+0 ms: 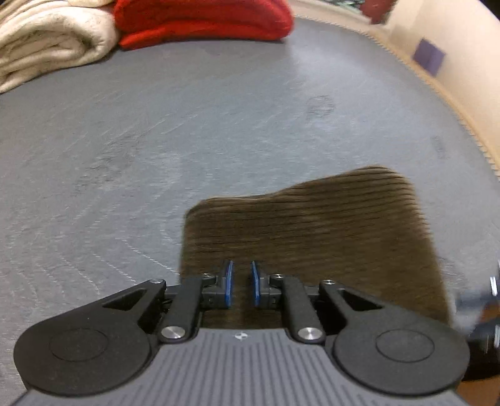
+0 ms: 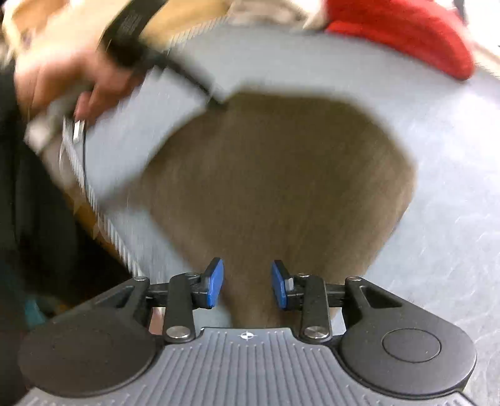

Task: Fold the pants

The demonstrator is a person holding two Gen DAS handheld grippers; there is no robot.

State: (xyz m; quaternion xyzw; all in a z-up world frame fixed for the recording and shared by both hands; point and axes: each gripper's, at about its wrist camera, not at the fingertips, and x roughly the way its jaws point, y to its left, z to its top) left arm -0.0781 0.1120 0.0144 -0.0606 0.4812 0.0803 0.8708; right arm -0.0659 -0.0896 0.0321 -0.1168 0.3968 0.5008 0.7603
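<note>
Brown corduroy pants (image 1: 312, 231) lie folded into a compact block on the grey table (image 1: 187, 125). My left gripper (image 1: 242, 282) hovers over their near left corner. Its blue pads stand a narrow gap apart, and only the cloth below shows through that gap. In the right wrist view the pants (image 2: 281, 187) fill the middle, blurred. My right gripper (image 2: 247, 282) is over their near edge, open, with nothing pinched between the pads. A person's hand (image 2: 62, 78) holds the other gripper's grey body (image 2: 140, 131) at the pants' far left corner.
A folded cream cloth (image 1: 47, 47) and a folded red garment (image 1: 203, 22) sit at the table's far side; the red garment (image 2: 406, 31) also shows in the right wrist view. The table's ridged edge (image 1: 453, 118) curves along the right, and a dark sleeve (image 2: 18, 187) is at the left.
</note>
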